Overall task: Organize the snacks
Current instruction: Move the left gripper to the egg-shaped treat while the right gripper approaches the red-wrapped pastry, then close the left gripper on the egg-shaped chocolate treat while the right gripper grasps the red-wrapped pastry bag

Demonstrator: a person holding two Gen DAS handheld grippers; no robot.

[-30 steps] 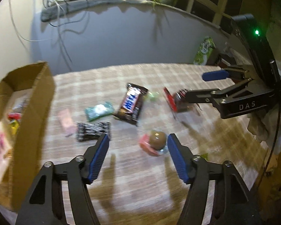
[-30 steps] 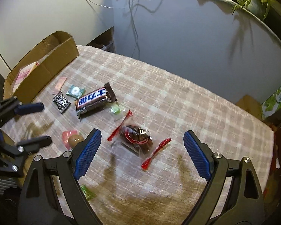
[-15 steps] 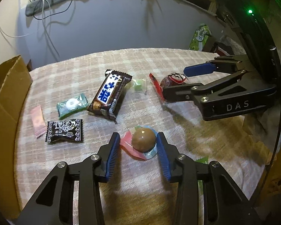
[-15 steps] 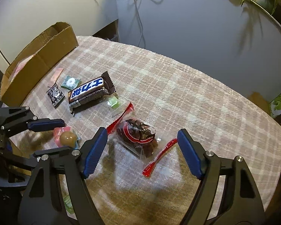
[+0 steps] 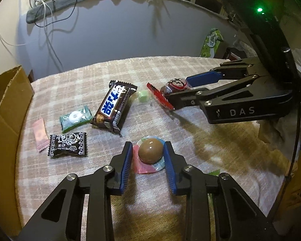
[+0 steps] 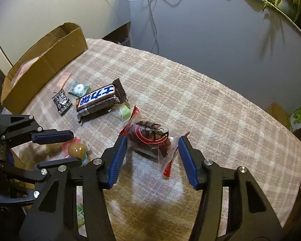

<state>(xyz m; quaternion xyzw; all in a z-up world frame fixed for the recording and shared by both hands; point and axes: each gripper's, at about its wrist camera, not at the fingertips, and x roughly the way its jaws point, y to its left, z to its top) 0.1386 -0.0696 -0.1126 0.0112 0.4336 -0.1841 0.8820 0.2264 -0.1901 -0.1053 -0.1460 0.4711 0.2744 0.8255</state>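
Left tongs [image 5: 147, 152] straddle a round brown chocolate ball [image 5: 150, 150] in its pink-and-clear wrapper; the right blue pad touches the wrapper's edge, the left pad stands just beside it, so the tongs are narrowly spread and not pinching. Right tongs [image 6: 152, 150], with "DAS" printed on the body as seen from the left wrist view, are spread around a clear red-edged packet [image 6: 150, 138] holding a dark snack with a red-and-white label, its writing too small to read; the left pad meets the packet's edge, the right pad is apart. Both snacks lie on the bench [image 6: 210, 110], covered by a plaid cloth. Beyond them: a brown candy bar [image 5: 114, 106] with blue non-Latin lettering on white, a small green candy [image 5: 143, 97], a green-wrapped ring mint [image 5: 75, 118], a black packet [image 5: 68, 144] with white cartoon print, and a pink sachet [image 5: 40, 134]. A cardboard box [image 6: 46, 60] stands at the bench's left edge.
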